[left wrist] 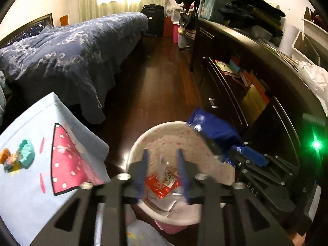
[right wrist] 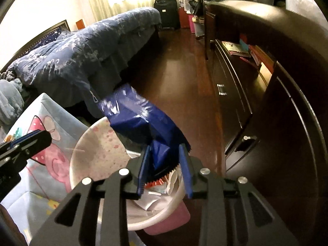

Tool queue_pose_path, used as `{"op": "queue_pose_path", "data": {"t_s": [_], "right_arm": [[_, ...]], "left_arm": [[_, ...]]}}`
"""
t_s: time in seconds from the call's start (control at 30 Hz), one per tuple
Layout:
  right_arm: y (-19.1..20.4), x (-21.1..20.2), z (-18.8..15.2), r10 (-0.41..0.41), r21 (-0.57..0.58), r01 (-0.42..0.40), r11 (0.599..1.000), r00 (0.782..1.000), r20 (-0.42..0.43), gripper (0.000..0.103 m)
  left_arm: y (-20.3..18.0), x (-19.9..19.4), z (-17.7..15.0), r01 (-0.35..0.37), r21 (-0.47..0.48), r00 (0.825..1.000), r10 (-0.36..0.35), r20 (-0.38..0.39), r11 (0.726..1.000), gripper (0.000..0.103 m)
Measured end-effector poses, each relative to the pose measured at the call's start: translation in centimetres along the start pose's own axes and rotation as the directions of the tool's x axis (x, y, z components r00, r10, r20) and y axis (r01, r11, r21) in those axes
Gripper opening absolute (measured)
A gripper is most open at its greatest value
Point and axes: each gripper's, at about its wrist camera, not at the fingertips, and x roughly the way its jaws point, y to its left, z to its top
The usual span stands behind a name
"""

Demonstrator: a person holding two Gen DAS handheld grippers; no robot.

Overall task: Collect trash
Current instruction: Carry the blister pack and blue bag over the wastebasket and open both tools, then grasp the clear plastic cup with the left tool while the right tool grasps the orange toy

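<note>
Bin rim (left wrist: 135, 143) beside cloth edge (left wrist: 102, 145)

Trash bin (left wrist: 222, 171): near rim hidden behind gripper frame in both views. Blue wrapper (right wrist: 143, 121) motion-blurred, print unreadable. Red packet (left wrist: 162, 184) inside bin partly covered. Patterned fabric (left wrist: 30, 164) cut off at left edge.
</note>
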Motion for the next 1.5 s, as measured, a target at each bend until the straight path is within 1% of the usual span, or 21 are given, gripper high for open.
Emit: {"op": "queue_pose_path", "data": {"t_s": [0.03, 0.1, 0.13, 0.27, 0.37, 0.4, 0.5, 0.6, 0.63, 0.73, 0.83, 0.9, 0.93, 1.03, 1.1, 1.13, 1.2, 1.23, 1.33, 1.4, 1.5], "right_arm": [[0.0, 0.2, 0.0, 0.004, -0.001, -0.004, 1.0, 1.0, -0.004, 0.033], [0.1, 0.4, -0.1, 0.01, -0.004, -0.01, 1.0, 1.0, -0.009, 0.033], [0.2, 0.4, -0.1, 0.016, -0.007, -0.017, 1.0, 1.0, -0.012, 0.034], [0.8, -0.1, -0.2, 0.021, -0.023, -0.021, 1.0, 1.0, 0.005, 0.048], [1.4, -1.5, -0.1, 0.034, -0.027, -0.033, 0.999, 0.999, 0.032, 0.049], [1.7, -2.0, 0.0, 0.049, -0.029, -0.048, 0.998, 0.998, 0.039, 0.049], [3.6, -4.4, 0.2, 0.108, -0.066, -0.104, 0.992, 0.992, 0.072, 0.057], [6.9, -6.7, 0.4, 0.169, -0.143, -0.154, 0.978, 0.981, 0.096, 0.061], [8.2, -7.3, 0.4, 0.194, -0.172, -0.176, 0.969, 0.976, 0.096, 0.062], [12.2, -8.7, 0.0, 0.269, -0.256, -0.242, 0.936, 0.96, 0.078, 0.064], [16.2, -9.3, -0.6, 0.305, -0.339, -0.267, 0.902, 0.95, 0.062, 0.065], [18.4, -9.5, -1.0, 0.322, -0.38, -0.281, 0.881, 0.945, 0.048, 0.065], [19.7, -9.5, -1.2, 0.333, -0.402, -0.292, 0.868, 0.942, 0.035, 0.065], [22.1, -9.4, -1.5, 0.356, -0.436, -0.317, 0.842, 0.935, 0.006, 0.064], [23.7, -9.4, -1.5, 0.371, -0.456, -0.335, 0.825, 0.929, -0.011, 0.065], [24.2, -9.4, -1.5, 0.374, -0.464, -0.338, 0.819, 0.927, -0.016, 0.064], [25.8, -9.4, -1.4, 0.377, -0.49, -0.337, 0.804, 0.926, -0.02, 0.064], [26.2, -9.4, -1.4, 0.377, -0.498, -0.336, 0.799, 0.926, -0.02, 0.064], [28.1, -8.9, -1.0, 0.373, -0.526, -0.33, 0.784, 0.927, -0.026, 0.064], [29.2, -8.3, -0.5, 0.367, -0.538, -0.321, 0.78, 0.93, -0.023, 0.064], [30.8, -6.8, 0.4, 0.356, -0.538, -0.316, 0.782, 0.934, -0.033, 0.064]], "left_arm": [[0.2, 0.0, 0.0, -0.002, -0.011, 1.0, 0.002, 0.008, 1.0, 0.057], [0.5, -0.1, 0.0, 0.001, -0.027, 1.0, -0.001, 0.022, 1.0, 0.066], [0.6, -0.3, 0.0, 0.005, -0.029, 1.0, -0.004, 0.026, 1.0, 0.067], [1.2, -1.2, 0.3, 0.003, -0.045, 0.999, -0.001, 0.045, 0.999, 0.074], [2.4, -3.0, 0.1, -0.014, -0.062, 0.997, 0.019, 0.075, 0.998, 0.076], [2.8, -3.8, 0.0, -0.021, -0.066, 0.996, 0.027, 0.085, 0.998, 0.08], [4.9, -6.7, -0.7, -0.107, -0.068, 0.984, 0.115, 0.134, 0.992, 0.089], [8.2, -9.4, -1.8, -0.251, -0.084, 0.949, 0.263, 0.174, 0.964, 0.092], [10.0, -10.3, -2.3, -0.306, -0.098, 0.93, 0.319, 0.182, 0.947, 0.093], [14.6, -10.9, -3.3, -0.402, -0.134, 0.897, 0.419, 0.143, 0.906, 0.092], [19.2, -11.0, -4.0, -0.448, -0.208, 0.875, 0.474, 0.1, 0.87, 0.092], [22.2, -11.4, -4.3, -0.485, -0.264, 0.849, 0.521, 0.085, 0.834, 0.092], [24.3, -11.7, -4.3, -0.507, -0.308, 0.83, 0.552, 0.078, 0.805, 0.092], [28.4, -11.8, -3.7, -0.534, -0.358, 0.804, 0.591, 0.064, 0.766, 0.092], [30.1, -11.3, -3.2, -0.553, -0.36, 0.792, 0.608, 0.054, 0.752, 0.092], [31.4, -10.8, -2.8, -0.548, -0.362, 0.797, 0.602, 0.047, 0.754, 0.092], [33.2, -9.8, -2.3, -0.518, -0.373, 0.821, 0.57, 0.037, 0.77, 0.092], [34.0, -9.1, -2.1, -0.513, -0.377, 0.826, 0.563, 0.03, 0.771, 0.092], [36.1, -7.2, -1.8, -0.516, -0.383, 0.831, 0.557, -0.006, 0.766, 0.093], [36.8, -6.7, -2.0, -0.545, -0.382, 0.812, 0.584, -0.019, 0.746, 0.093], [37.3, -6.4, -2.2, -0.525, -0.383, 0.829, 0.559, -0.027, 0.76, 0.091]]}}
